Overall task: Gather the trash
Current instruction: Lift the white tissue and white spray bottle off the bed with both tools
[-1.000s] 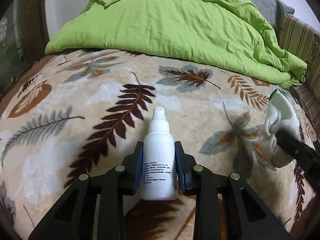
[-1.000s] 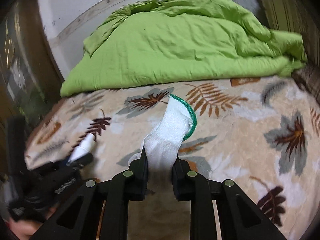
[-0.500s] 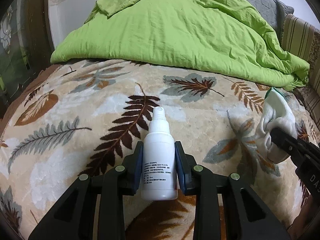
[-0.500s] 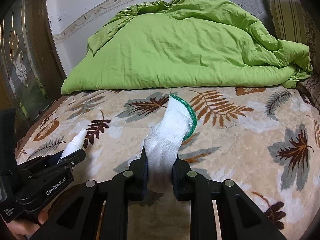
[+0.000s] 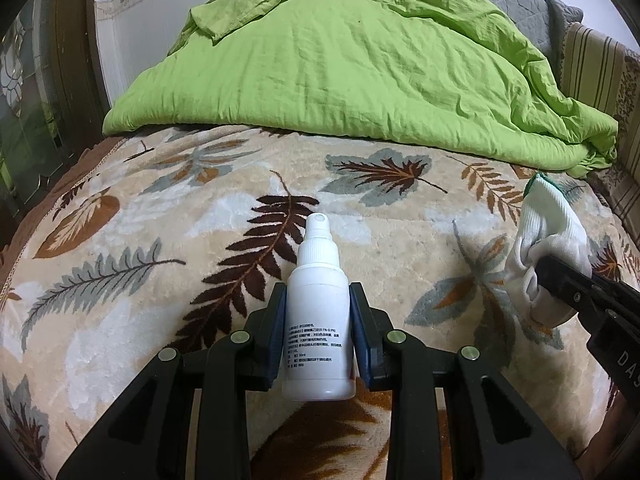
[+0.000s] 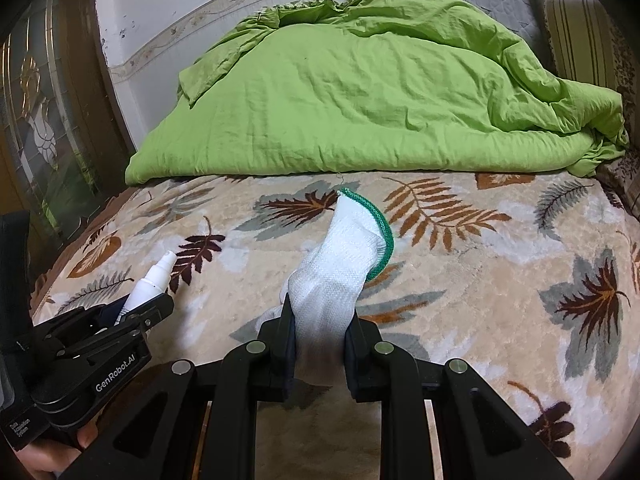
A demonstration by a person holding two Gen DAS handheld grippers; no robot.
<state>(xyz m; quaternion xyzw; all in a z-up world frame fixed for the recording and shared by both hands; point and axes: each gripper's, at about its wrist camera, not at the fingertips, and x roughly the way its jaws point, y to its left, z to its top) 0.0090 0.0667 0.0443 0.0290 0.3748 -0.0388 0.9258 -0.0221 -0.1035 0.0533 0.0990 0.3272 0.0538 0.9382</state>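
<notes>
Bed (image 5: pixel 160 248): 1 bottle (image 5: pixel 318 320), 1 sock (image 6: pixel 340 272)

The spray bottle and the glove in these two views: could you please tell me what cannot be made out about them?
- Left wrist view: the print on the white spray bottle is too small to read.
- Right wrist view: the left gripper hides the bottle's body.
- Right wrist view: the fingers of the white glove are hidden behind the right gripper.
- Neither view shows a trash bin.
</notes>
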